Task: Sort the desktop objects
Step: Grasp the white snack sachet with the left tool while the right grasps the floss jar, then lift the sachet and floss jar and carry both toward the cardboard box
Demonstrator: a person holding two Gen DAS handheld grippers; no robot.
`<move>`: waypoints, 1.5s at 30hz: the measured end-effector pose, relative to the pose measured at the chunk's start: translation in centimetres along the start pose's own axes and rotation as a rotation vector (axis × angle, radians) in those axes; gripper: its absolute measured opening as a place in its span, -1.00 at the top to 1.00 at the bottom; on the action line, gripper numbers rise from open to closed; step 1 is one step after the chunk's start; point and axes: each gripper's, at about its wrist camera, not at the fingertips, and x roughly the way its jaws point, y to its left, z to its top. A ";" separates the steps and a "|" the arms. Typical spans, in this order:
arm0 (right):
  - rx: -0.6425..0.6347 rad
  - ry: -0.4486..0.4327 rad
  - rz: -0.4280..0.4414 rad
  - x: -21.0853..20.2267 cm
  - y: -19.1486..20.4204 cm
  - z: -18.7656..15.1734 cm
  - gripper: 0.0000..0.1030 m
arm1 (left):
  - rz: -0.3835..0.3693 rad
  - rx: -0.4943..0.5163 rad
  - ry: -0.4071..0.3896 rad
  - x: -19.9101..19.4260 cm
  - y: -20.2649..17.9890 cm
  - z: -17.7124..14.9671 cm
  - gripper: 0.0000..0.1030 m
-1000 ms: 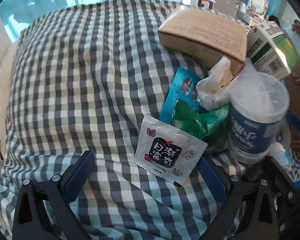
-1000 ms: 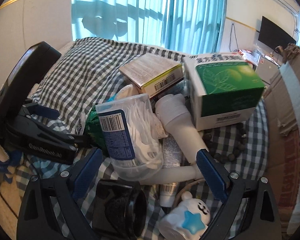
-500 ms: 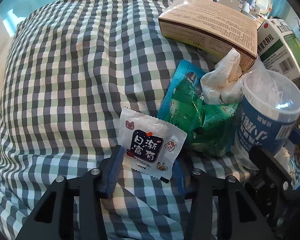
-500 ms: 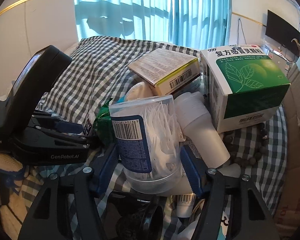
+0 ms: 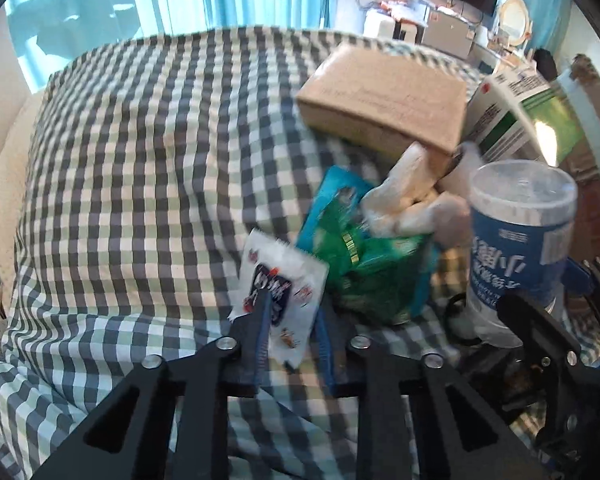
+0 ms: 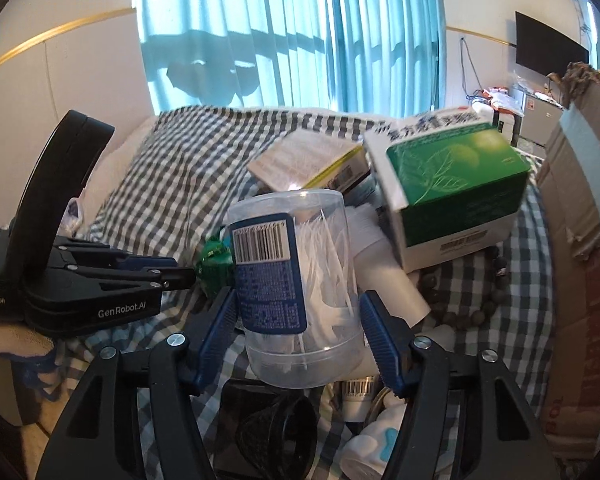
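**A:** What is each claw doing?

**B:** The left gripper [image 5: 290, 316] has just been closing and is now nearly shut, its blue pads pinching the lower part of a white snack sachet [image 5: 282, 284] with a dark cartoon label. The sachet stands tilted up off the checked cloth [image 5: 140, 160], just beside a green crinkly packet [image 5: 374, 276].

**A:** And the right one?

**B:** The right gripper [image 6: 298, 334] stands about half open, its pads pressing both sides of a clear plastic tub of floss picks [image 6: 300, 280] with a blue barcode label. The tub is upright among the clutter, in front of a green and white medicine box [image 6: 452, 188].

**A:** What has changed from a second ago?

**B:** Both claws stood wide open then. The sachet lay flat on the cloth between the left fingers; now it is gripped and raised. The tub leaned among the other things with the right fingers clear of it; now they clamp it and it sits higher in view.
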 end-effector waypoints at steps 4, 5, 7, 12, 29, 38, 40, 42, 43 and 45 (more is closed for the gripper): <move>0.002 -0.037 0.003 -1.3 0.4 1.0 -0.20 | 0.003 0.025 -0.055 -2.8 -1.3 0.7 0.68; 0.003 -0.046 0.004 -1.6 0.5 1.2 -0.20 | 0.005 0.027 -0.069 -3.2 -1.2 0.8 0.69; 0.011 -0.063 0.005 -2.2 0.7 1.8 -0.20 | 0.011 0.037 -0.096 -5.1 -1.6 0.7 0.69; 0.021 -0.111 0.001 -3.9 0.8 2.8 -0.20 | 0.014 0.036 -0.157 -6.7 -1.6 1.5 0.70; 0.051 -0.310 -0.033 -12.2 0.1 5.3 -0.20 | 0.000 0.037 -0.389 -16.4 -4.8 2.7 0.70; 0.077 -0.385 -0.049 -15.2 -1.1 6.2 -0.20 | 0.037 0.039 -0.123 -7.3 -3.5 2.8 0.62; 0.077 -0.400 -0.049 -15.8 -1.2 6.4 -0.20 | 0.040 0.011 -0.038 -4.0 -2.7 2.8 0.56; 0.067 -0.412 -0.047 -16.2 -1.1 6.5 -0.20 | 0.061 0.009 0.015 -1.6 -2.3 2.6 0.42; 0.062 -0.420 -0.048 -16.5 -1.0 6.6 -0.20 | 0.065 0.014 0.040 -0.6 -2.3 2.5 0.33; 0.054 -0.429 -0.046 -16.9 -0.9 6.5 -0.20 | 0.035 0.012 0.063 0.6 -2.5 2.2 -0.25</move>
